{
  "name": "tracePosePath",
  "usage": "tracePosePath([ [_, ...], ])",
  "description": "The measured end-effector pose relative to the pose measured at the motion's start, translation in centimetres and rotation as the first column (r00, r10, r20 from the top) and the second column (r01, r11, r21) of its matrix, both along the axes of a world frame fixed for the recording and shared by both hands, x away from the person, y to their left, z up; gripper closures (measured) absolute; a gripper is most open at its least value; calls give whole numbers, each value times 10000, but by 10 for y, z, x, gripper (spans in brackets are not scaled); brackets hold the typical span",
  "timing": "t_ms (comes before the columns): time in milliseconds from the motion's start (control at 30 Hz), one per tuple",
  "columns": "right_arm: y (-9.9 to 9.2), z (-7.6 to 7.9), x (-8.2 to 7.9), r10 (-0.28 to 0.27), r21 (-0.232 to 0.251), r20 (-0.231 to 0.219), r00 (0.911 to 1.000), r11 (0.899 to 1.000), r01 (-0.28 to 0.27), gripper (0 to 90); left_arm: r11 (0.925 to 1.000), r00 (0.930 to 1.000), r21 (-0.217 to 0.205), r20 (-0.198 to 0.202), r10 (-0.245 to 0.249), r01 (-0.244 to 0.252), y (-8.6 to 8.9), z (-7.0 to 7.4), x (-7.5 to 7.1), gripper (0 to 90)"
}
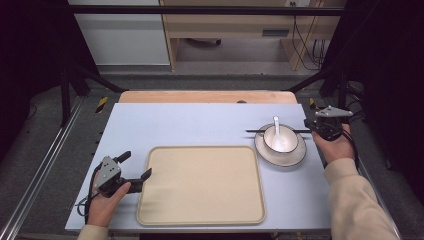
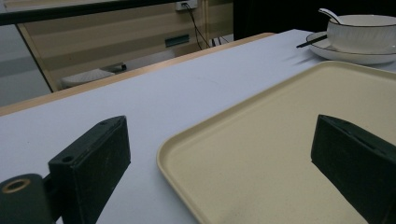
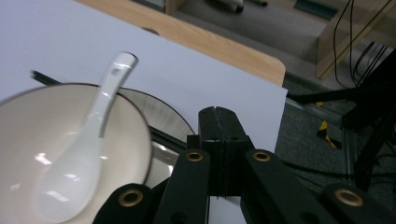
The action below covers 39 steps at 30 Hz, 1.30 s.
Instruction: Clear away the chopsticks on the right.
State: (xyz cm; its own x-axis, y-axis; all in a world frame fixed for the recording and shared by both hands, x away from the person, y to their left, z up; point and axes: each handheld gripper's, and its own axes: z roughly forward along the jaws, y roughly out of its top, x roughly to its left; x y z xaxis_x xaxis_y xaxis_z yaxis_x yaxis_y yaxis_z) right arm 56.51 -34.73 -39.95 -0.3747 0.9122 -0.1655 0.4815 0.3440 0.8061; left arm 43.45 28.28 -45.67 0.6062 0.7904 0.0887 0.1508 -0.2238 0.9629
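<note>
Seemingly the right gripper (image 1: 314, 126), jaws pressed shut, pinches the chopsticks (image 1: 255, 131) lying across the plate (image 1: 280, 157) beside the bowl (image 1: 281, 138); lift them level. The left gripper (image 1: 135, 167) stands wide open, empty, straddling the tray (image 1: 200, 210) edge.

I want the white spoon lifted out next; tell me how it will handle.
The glossy white ceramic spoon looks slippery and probably brittle. It leans loose on the rim of the cream dark-rimmed bowl, so a nudge may slide or pivot it.

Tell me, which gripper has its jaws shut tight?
The right gripper, beside the bowl, has its jaws pressed together. The left gripper stands open astride the tray's edge.
</note>
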Motion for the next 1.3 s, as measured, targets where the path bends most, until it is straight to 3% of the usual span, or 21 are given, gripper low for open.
tracePosePath([
  [67, -4, -11, 17, -276, -14, -509, 9983, 9996, 275, 900, 10000, 10000, 43, -10, -30, 30, -1, -1, 1, 46],
  [100, -4, -11, 17, -276, -14, -509, 9983, 9996, 275, 900, 10000, 10000, 43, -10, -30, 30, -1, -1, 1, 46],
  [133, -9, -20, 29, -573, 18, -790, 9952, 9983, 576, 900, 9999, 10000, 155, 8, -44, 44, 0, -1, 0, 46],
  [200, -13, -26, 36, -665, -11, -954, 9932, 9978, 667, 899, 9999, 10000, 156, 0, -48, 48, 0, -1, 0, 46],
  [333, -15, -33, 44, -682, 15, -1080, 9918, 9976, 688, 893, 9999, 10000, 131, -23, -2, 2, 3, -1, 0, 48],
  [433, -13, -38, 46, -603, -396, -1306, 9896, 9977, 555, 888, 9999, 10000, 156, -12, 15, -15, 2, 0, -1, 48],
  [633, -9, -45, 50, -507, -656, -1543, 9867, 9970, 410, 890, 9998, 10000, 191, 30, 29, -29, 2, 0, -2, 48],
  [700, -9, -47, 50, -604, -888, -1694, 9837, 9950, 458, 892, 9998, 10000, 212, 18, 32, -32, 2, 0, -2, 48],
  [900, -8, -48, 43, -529, -960, -2075, 9768, 9948, 335, 891, 9997, 10000, 219, 51, 57, -59, 3, 1, -2, 53],
  [1300, -9, -45, 10, -760, -1041, -2642, 9615, 9933, 499, 890, 9994, 10000, 332, 26, -76, 75, -1, 1, -3, 55],
])
